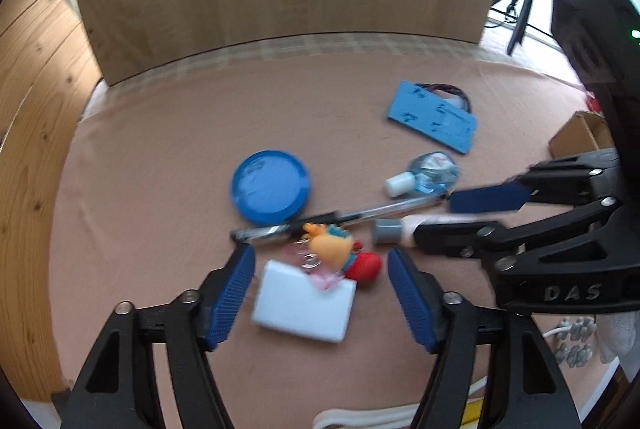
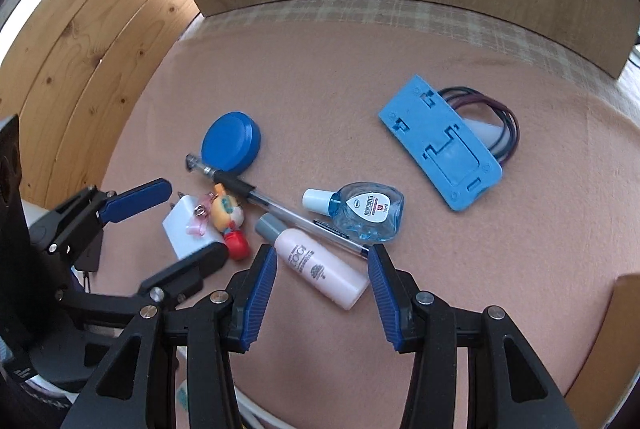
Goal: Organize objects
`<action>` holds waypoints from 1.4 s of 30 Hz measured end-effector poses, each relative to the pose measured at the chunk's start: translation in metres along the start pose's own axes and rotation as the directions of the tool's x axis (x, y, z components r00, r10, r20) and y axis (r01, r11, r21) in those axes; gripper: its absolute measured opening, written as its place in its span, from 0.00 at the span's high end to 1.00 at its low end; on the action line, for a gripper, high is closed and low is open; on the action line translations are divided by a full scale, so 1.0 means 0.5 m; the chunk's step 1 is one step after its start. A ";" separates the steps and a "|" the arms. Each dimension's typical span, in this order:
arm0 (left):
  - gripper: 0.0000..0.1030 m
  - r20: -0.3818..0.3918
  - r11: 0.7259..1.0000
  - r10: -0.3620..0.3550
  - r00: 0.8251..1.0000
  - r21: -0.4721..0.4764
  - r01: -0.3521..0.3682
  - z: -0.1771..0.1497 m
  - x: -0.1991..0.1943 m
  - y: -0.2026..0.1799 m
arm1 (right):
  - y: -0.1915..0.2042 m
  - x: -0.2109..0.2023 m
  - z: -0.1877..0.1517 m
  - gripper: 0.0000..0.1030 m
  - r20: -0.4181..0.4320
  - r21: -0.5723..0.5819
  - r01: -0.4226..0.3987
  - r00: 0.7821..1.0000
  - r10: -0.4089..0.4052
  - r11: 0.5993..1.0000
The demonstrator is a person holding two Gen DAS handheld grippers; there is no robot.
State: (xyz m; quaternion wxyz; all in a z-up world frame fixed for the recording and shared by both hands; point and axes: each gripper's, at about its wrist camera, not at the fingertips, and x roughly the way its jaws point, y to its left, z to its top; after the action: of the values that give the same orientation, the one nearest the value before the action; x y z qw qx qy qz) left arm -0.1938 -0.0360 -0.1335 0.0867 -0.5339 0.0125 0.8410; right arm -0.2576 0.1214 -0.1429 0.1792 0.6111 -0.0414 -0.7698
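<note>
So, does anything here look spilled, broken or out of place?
Nothing spilled or broken. The pen lies slanted across the clutter, against the blue lid and pink bottle, and the keychain toy rests on the white charger.

Pen btwn lid & bottle; keychain on charger.

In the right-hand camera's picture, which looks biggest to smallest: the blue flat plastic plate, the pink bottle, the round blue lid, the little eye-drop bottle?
1. blue flat plastic plate
2. pink bottle, though it lies nearer the camera
3. and 4. round blue lid and eye-drop bottle look about alike; I would not rank them.
</note>
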 end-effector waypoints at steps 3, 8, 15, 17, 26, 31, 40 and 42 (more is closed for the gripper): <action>0.36 -0.005 0.999 -0.017 1.000 0.036 0.017 0.000 0.009 -0.013 | -0.005 0.011 0.002 0.68 -0.041 0.017 -0.038 0.998 0.039 0.999; 0.44 -0.009 0.998 -0.044 0.999 0.040 0.045 0.001 0.023 -0.016 | -0.016 0.017 -0.008 0.70 -0.071 0.030 -0.086 0.994 0.088 0.996; 0.50 -0.017 0.997 -0.071 0.997 0.035 0.072 0.003 0.028 -0.013 | -0.013 0.028 0.007 0.70 -0.073 0.029 -0.062 0.995 0.064 0.998; 0.53 -0.021 0.996 -0.083 0.996 0.033 0.083 0.001 0.029 -0.010 | -0.002 0.031 0.010 0.71 -0.075 0.005 -0.030 0.997 0.030 1.000; 0.61 -0.020 0.994 -0.093 0.995 0.051 0.094 -0.016 0.026 -0.023 | -0.061 0.019 -0.016 0.83 -0.063 0.065 -0.021 0.998 0.025 0.998; 0.43 -0.024 0.995 -0.092 0.995 -0.031 0.092 -0.004 0.028 -0.024 | -0.096 -0.010 -0.060 0.83 -0.023 0.117 -0.001 1.000 0.003 0.993; 0.60 -0.049 0.992 -0.050 0.998 -0.118 0.044 0.017 0.057 -0.027 | -0.093 -0.035 -0.118 0.82 0.025 0.054 0.181 0.983 -0.183 0.982; 0.61 -0.045 0.988 -0.068 0.997 -0.142 0.061 0.016 0.058 -0.022 | -0.087 -0.034 -0.124 0.82 0.029 0.035 0.205 0.978 -0.206 0.978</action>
State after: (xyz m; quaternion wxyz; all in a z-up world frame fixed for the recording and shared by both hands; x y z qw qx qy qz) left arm -0.2112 -0.0206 -0.1553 0.0759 -0.5594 -0.0618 0.8231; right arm -0.2048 0.1773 -0.1549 0.0883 0.6026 0.0065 -0.7931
